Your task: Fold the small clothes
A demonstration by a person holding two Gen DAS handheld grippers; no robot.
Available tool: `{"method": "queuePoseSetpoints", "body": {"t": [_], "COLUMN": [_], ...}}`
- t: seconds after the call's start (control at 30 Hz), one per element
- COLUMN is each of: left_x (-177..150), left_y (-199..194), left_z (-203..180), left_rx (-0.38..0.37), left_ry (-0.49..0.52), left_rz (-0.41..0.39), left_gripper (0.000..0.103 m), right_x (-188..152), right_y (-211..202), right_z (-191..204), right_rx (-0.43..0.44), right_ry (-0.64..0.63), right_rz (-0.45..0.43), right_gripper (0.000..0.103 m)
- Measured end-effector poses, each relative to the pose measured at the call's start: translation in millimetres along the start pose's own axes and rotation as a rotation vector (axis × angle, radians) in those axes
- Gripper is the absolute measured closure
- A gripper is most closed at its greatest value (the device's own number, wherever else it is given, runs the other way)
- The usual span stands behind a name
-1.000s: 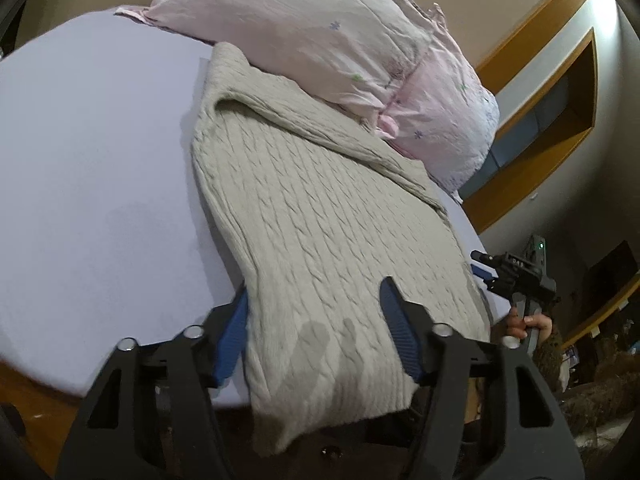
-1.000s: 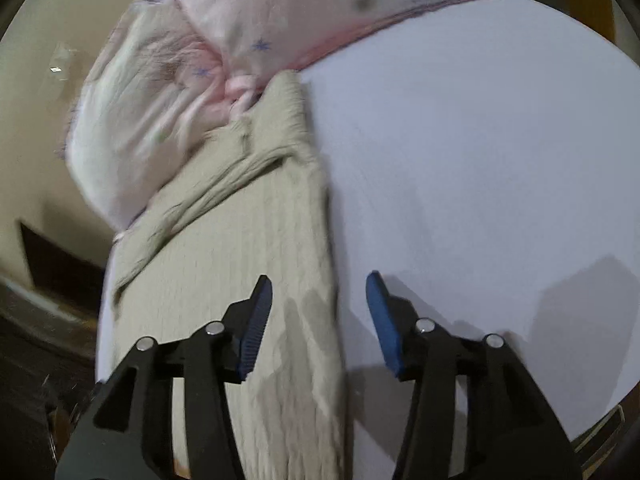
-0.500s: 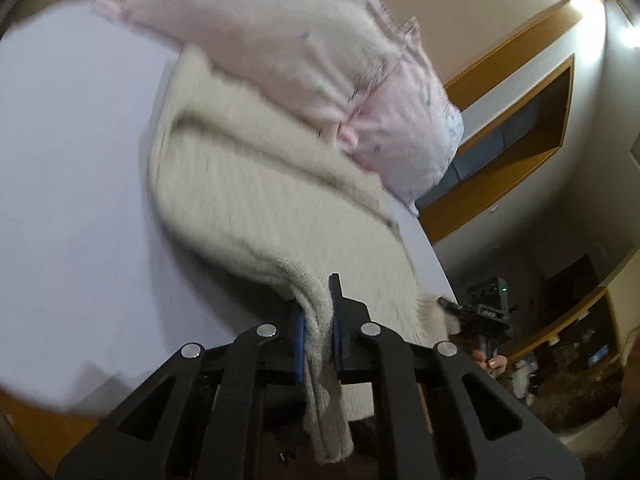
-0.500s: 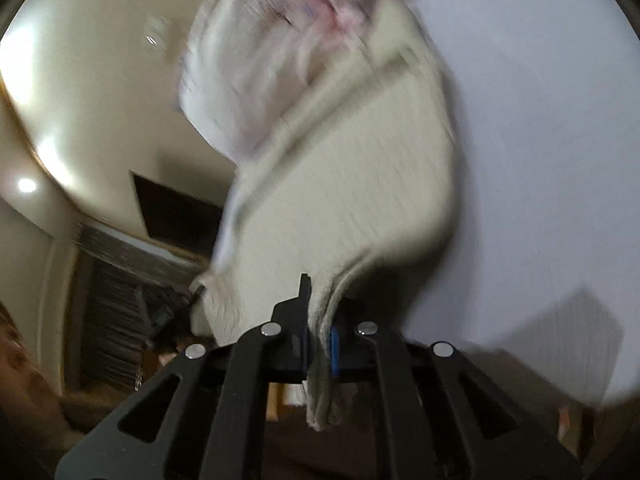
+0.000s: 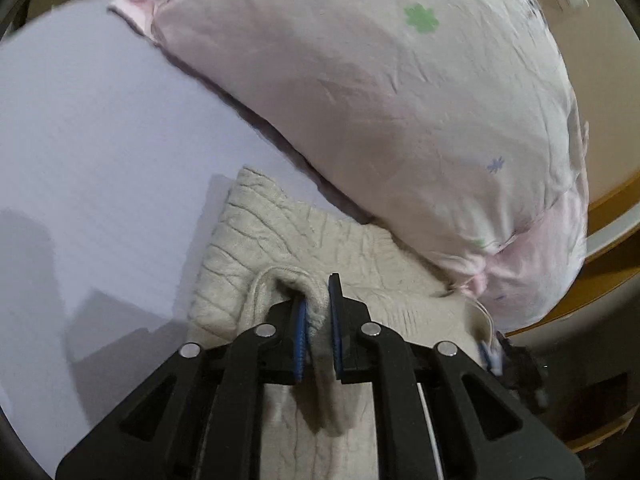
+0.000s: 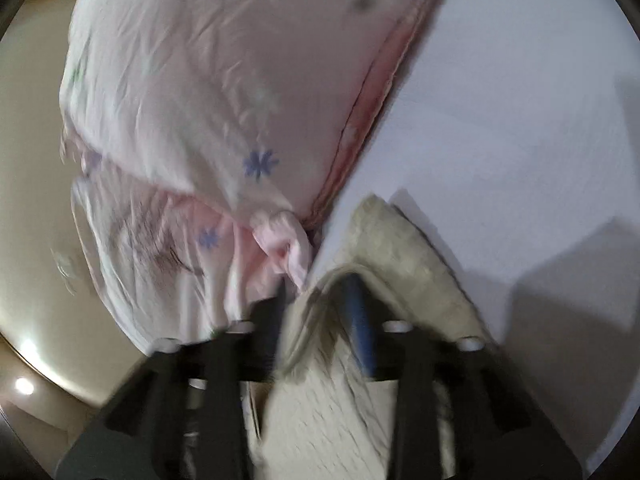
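Observation:
A beige cable-knit sweater [image 5: 256,240] lies on the white bed sheet [image 5: 100,140], doubled over near the pillows. My left gripper [image 5: 318,312] is shut on a bunched hem edge of the sweater, held just above its far part. In the right wrist view, which is blurred, the sweater [image 6: 400,248] shows again; my right gripper [image 6: 320,320] has the sweater's edge draped between its jaws, which stand a little apart. The right gripper's blue tip [image 5: 486,354] shows at the sweater's right edge in the left wrist view.
A large pink floral pillow [image 5: 380,100] lies right behind the sweater, with a second one under it [image 6: 160,248]. A wooden headboard ledge [image 5: 608,216] runs at the right. Bare sheet [image 6: 520,100] spreads beside the sweater.
Both grippers closed on the sweater's near hem, lifted it, and carried it forward over the garment toward the pillows. The right jaws now look slightly wider than half a second ago.

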State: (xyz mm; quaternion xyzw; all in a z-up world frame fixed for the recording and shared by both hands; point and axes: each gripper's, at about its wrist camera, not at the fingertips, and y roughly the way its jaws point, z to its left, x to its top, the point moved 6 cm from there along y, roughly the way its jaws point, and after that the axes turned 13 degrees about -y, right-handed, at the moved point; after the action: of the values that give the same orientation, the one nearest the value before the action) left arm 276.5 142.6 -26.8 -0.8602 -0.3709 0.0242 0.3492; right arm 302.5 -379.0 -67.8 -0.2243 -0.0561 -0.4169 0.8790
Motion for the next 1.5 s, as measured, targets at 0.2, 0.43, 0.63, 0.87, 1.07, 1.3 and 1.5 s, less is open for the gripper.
{"method": "queuePoseSetpoints", "body": {"t": [0.2, 0.43, 0.63, 0.87, 1.07, 1.3, 1.5], "left_x": [5, -21, -38, -51, -93, -219, -207], "left_y": [-62, -51, -42, -37, -33, 130, 87], "left_z": [-9, 14, 17, 2, -141, -257, -258], "left_rx": [-0.047, 0.076, 0.131, 0.009, -0.333, -0.371, -0.57], "left_ry": [0.08, 0.137, 0.163, 0.071, 0.208, 0.353, 0.333], "left_rz": [-0.164, -0.008, 0.035, 0.087, 0.121, 0.468, 0.45], "left_gripper": [0.01, 0.015, 0.029, 0.084, 0.085, 0.084, 0.052], "right_x": [21, 2, -13, -12, 2, 31, 43], "right_y": [-30, -11, 1, -7, -39, -67, -68], "right_z": [16, 47, 58, 73, 98, 84, 53], "right_rx": [0.077, 0.059, 0.058, 0.115, 0.108, -0.089, -0.071], "right_ry": [-0.155, -0.294, -0.343, -0.364, -0.462, -0.585, -0.455], "right_rz": [-0.138, -0.053, 0.002, 0.019, -0.07, -0.103, 0.056], "right_gripper": [0.013, 0.01, 0.01, 0.01, 0.01, 0.01, 0.002]}}
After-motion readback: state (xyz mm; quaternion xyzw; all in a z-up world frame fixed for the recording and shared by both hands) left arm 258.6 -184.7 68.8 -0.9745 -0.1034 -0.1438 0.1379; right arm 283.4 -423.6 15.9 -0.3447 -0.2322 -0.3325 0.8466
